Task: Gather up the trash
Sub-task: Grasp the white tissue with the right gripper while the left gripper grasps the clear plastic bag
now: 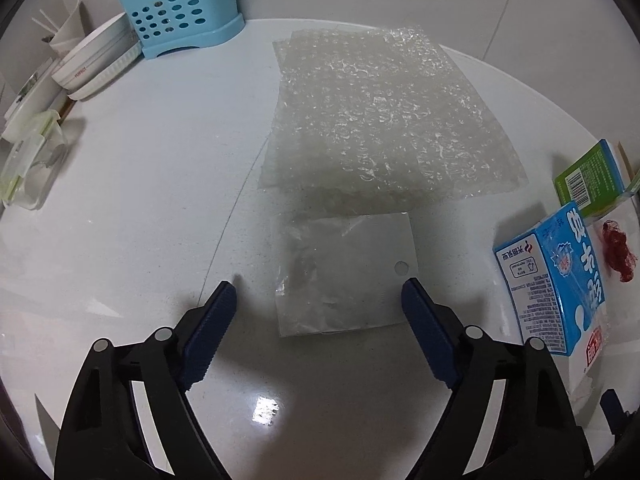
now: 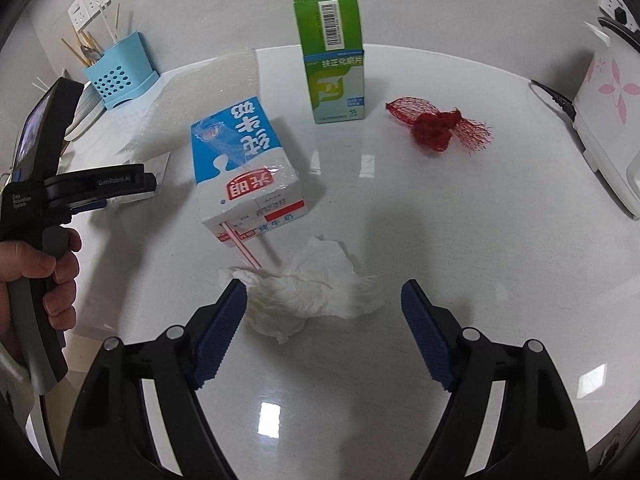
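My left gripper (image 1: 320,292) is open, its jaws on either side of a small clear plastic bag (image 1: 344,272) that lies flat on the white counter. Beyond the bag lies a large bubble wrap sheet (image 1: 372,120). My right gripper (image 2: 324,296) is open just above a crumpled white tissue (image 2: 312,292). A blue and white milk carton (image 2: 244,164) with a pink straw lies tilted behind the tissue; it also shows in the left wrist view (image 1: 560,280). A green medicine box (image 2: 332,56) stands upright farther back. A red mesh net (image 2: 436,128) lies to its right.
A blue utensil holder (image 1: 180,12) stands at the back left beside stacked white dishes (image 1: 96,64) and a clear lidded container (image 1: 28,168). A white appliance with pink flowers (image 2: 604,120) stands at the right edge. The left hand-held gripper (image 2: 92,192) shows in the right wrist view.
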### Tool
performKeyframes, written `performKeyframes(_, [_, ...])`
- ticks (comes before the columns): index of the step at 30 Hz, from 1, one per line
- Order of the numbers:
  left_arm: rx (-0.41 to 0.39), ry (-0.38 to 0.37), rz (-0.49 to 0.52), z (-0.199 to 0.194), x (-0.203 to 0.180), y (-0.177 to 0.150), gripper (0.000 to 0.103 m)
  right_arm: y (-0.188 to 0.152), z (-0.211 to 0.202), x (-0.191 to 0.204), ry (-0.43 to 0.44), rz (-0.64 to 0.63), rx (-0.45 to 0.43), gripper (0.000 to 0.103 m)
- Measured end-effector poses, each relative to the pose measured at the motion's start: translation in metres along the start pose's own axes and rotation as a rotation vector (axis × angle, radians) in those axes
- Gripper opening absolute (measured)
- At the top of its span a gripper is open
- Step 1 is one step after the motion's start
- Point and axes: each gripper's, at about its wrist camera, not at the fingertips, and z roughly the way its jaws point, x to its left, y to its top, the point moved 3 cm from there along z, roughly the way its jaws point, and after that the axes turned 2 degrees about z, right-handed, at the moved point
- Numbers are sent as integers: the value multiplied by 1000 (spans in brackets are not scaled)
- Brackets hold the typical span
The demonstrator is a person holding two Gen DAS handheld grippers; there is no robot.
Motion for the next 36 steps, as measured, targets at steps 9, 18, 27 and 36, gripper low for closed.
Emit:
performKeyframes(9, [19, 11, -9, -8, -1, 1, 48, 0, 6, 17, 21, -42, -2, 61])
performKeyframes(18, [8, 6, -5, -10, 5, 2, 24, -7, 18, 23, 6, -51, 9, 45])
performKeyframes(27, [-10, -29, 6, -13, 6, -1, 16, -9, 17, 25, 29, -67, 7, 18])
performKeyframes(36, [-33, -91, 6, -19, 8, -5, 15, -14, 12, 27, 40, -65, 2, 17])
